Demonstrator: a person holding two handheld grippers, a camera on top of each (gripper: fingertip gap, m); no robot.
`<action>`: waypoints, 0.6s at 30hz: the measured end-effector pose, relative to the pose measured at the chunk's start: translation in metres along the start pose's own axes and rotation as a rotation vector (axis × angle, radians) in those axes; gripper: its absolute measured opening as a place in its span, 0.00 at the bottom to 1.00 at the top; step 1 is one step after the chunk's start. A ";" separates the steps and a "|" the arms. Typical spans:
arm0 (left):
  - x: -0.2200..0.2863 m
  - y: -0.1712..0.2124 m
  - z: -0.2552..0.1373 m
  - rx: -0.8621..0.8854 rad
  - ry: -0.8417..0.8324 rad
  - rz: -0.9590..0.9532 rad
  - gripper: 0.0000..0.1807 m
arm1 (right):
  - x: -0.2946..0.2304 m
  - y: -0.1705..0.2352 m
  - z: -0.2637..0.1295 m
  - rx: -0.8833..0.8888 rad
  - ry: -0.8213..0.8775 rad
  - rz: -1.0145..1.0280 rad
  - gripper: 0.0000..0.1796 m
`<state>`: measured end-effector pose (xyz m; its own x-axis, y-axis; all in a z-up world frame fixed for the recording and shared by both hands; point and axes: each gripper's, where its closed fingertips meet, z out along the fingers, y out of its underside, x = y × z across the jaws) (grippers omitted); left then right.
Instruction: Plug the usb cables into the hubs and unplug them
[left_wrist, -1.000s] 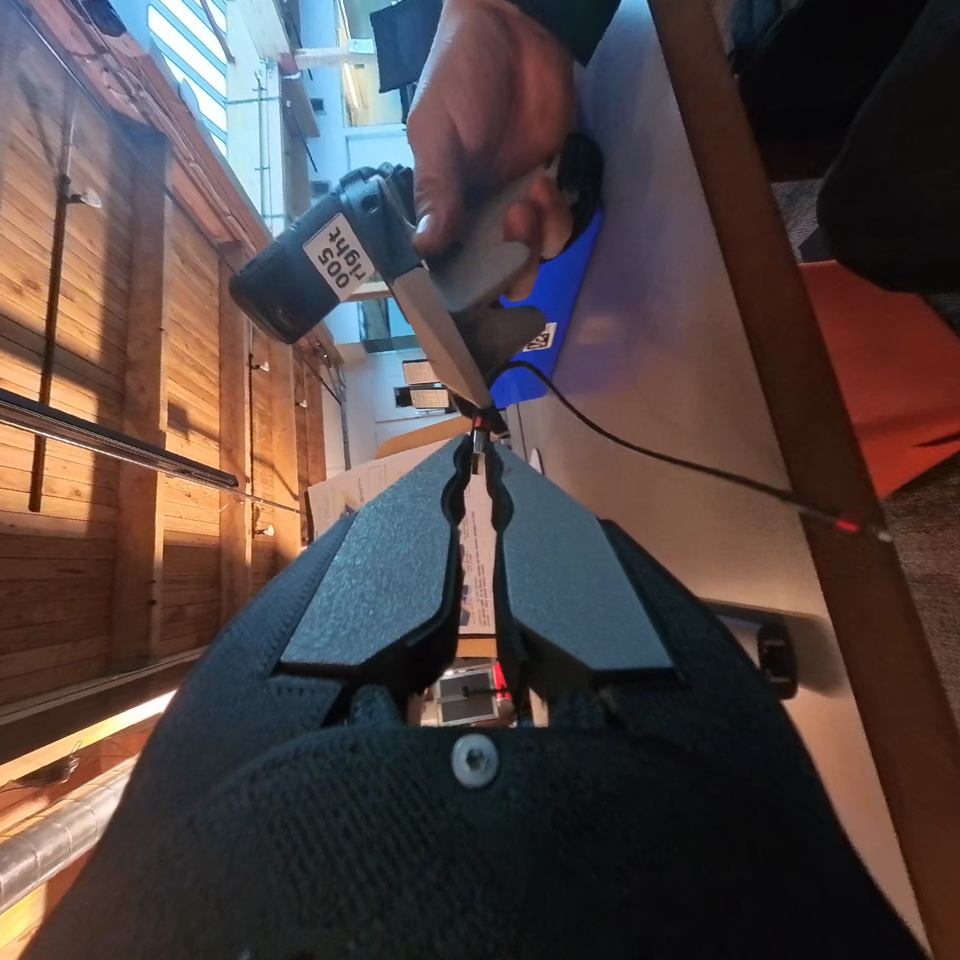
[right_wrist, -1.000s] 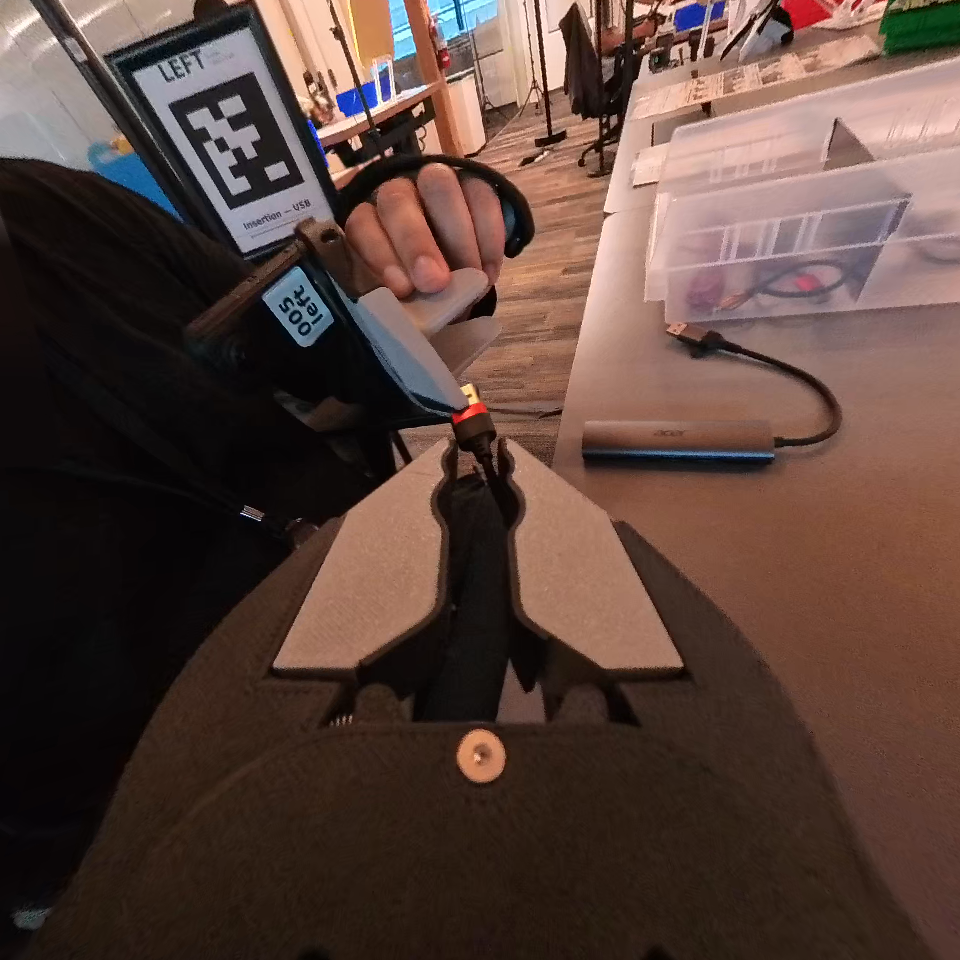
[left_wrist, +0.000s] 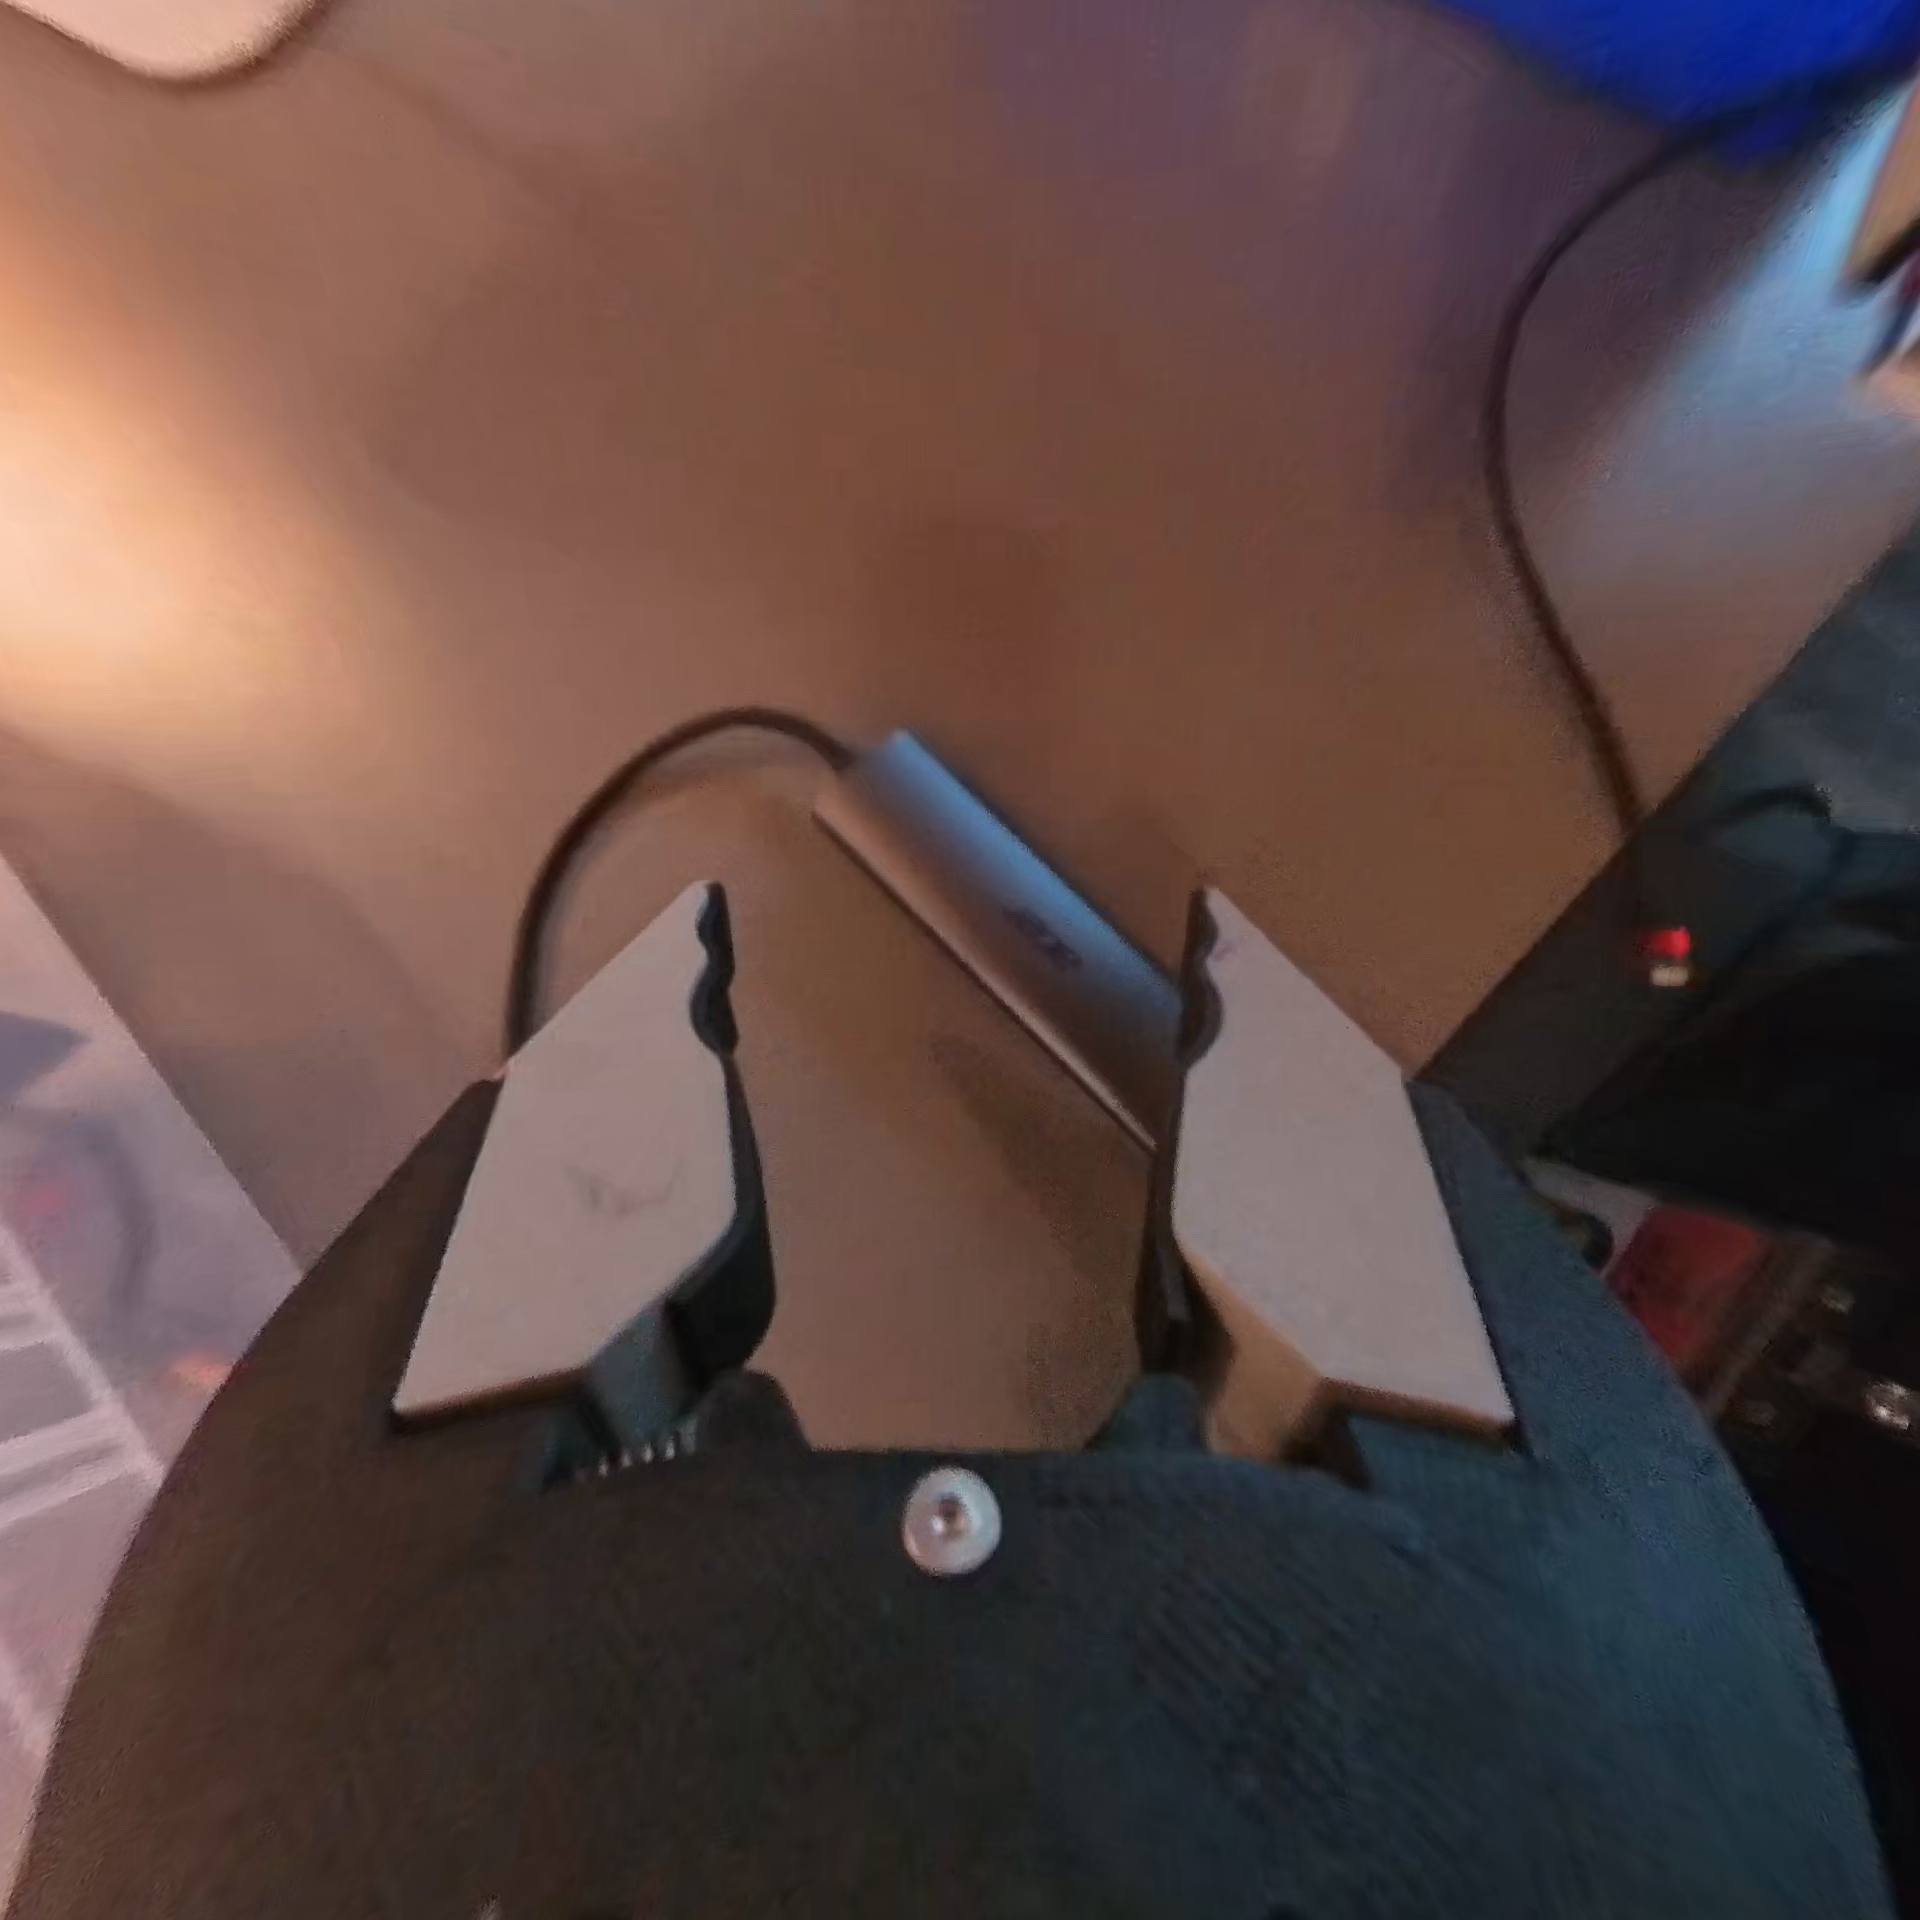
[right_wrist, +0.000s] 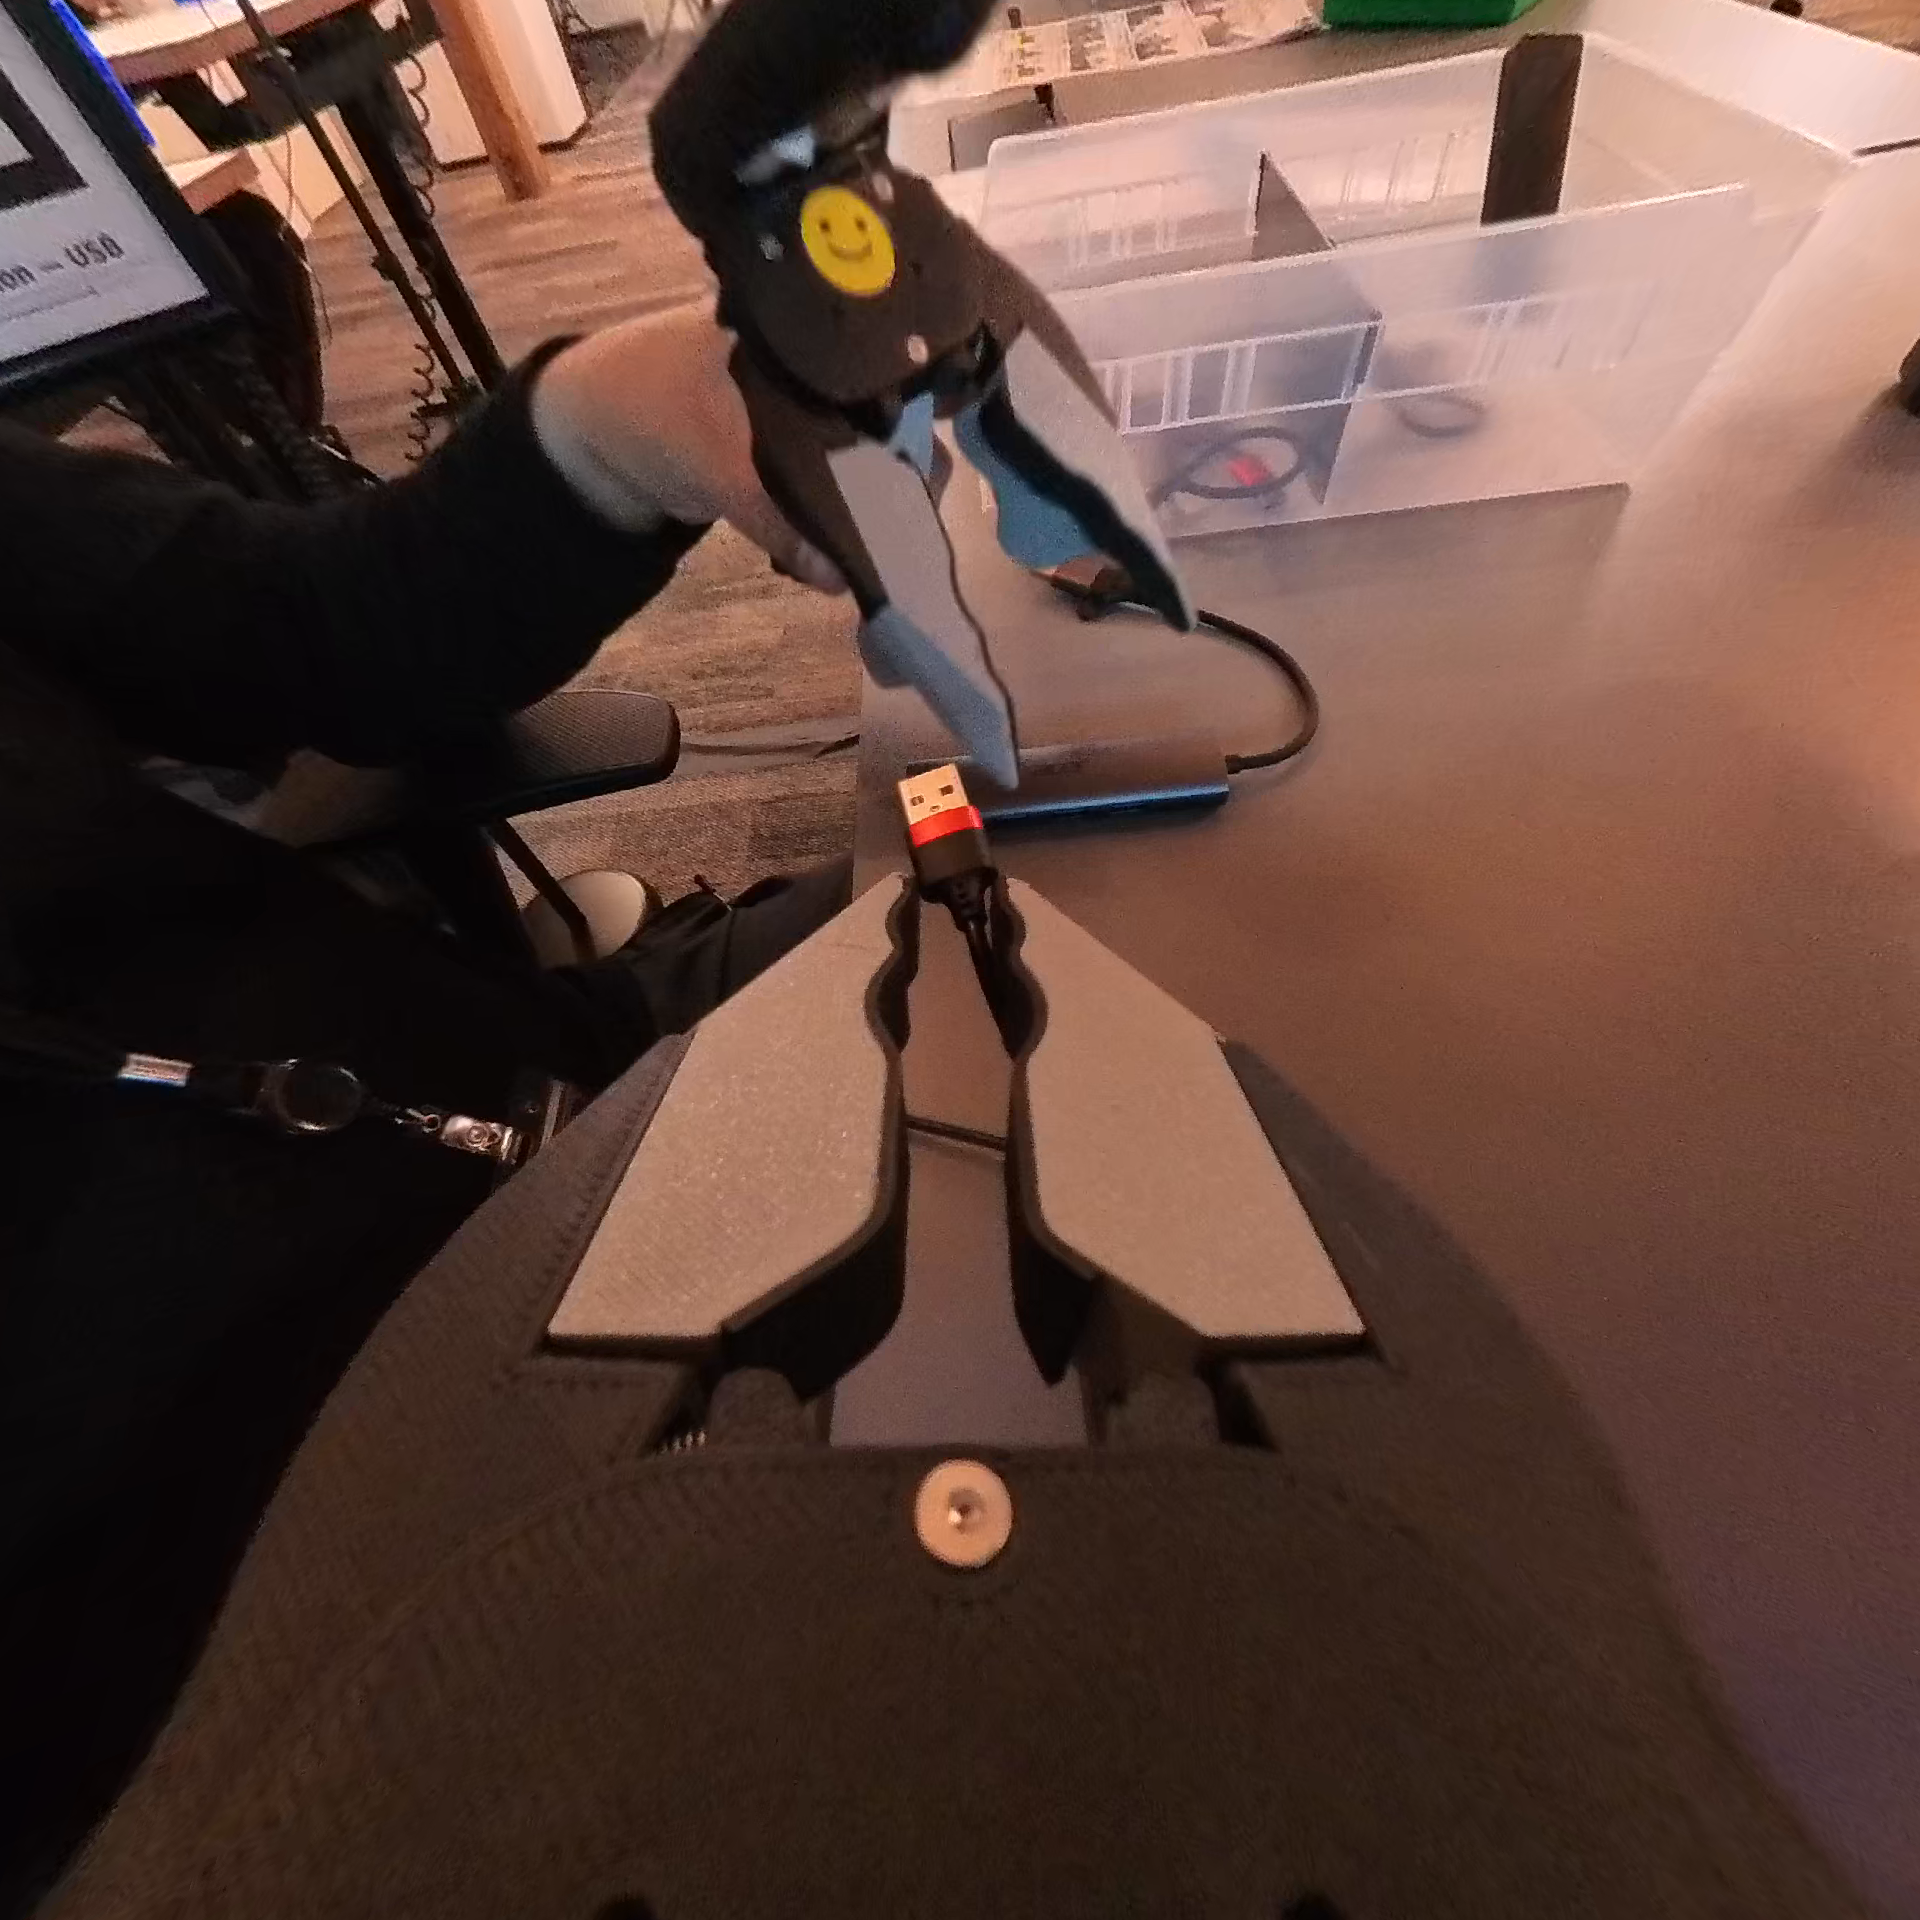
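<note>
USB plug (right_wrist: 938, 814): red-collared, sticking out past the right claw (right_wrist: 954, 906), which is pinched on its black cable, just short of the hub
hub (right_wrist: 1117, 792): slim grey bar flat on the bench (right_wrist: 1507, 935), own lead curling away
left claw (left_wrist: 956, 904): spread wide, holding nothing, hovering over the hub, looks like, pretty blurry
background: clear plastic bins (right_wrist: 1351, 312) on the bench
</note>
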<state>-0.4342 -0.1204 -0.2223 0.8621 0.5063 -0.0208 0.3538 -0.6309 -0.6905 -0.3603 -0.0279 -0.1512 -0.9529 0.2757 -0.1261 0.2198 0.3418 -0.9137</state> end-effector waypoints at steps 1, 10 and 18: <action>0.004 0.009 0.006 -0.048 0.008 0.012 0.46 | 0.000 -0.001 -0.001 0.002 0.001 0.000 0.06; 0.015 0.034 0.002 -0.180 0.101 0.126 0.37 | -0.001 0.000 -0.004 -0.005 0.009 -0.008 0.06; 0.006 0.034 -0.042 -0.069 -0.125 0.802 0.43 | 0.000 0.000 -0.004 0.000 -0.002 -0.003 0.06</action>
<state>-0.4023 -0.1634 -0.2154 0.8175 -0.0555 -0.5732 -0.3289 -0.8620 -0.3857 -0.3592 -0.0243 -0.1491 -0.9540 0.2732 -0.1239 0.2168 0.3426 -0.9141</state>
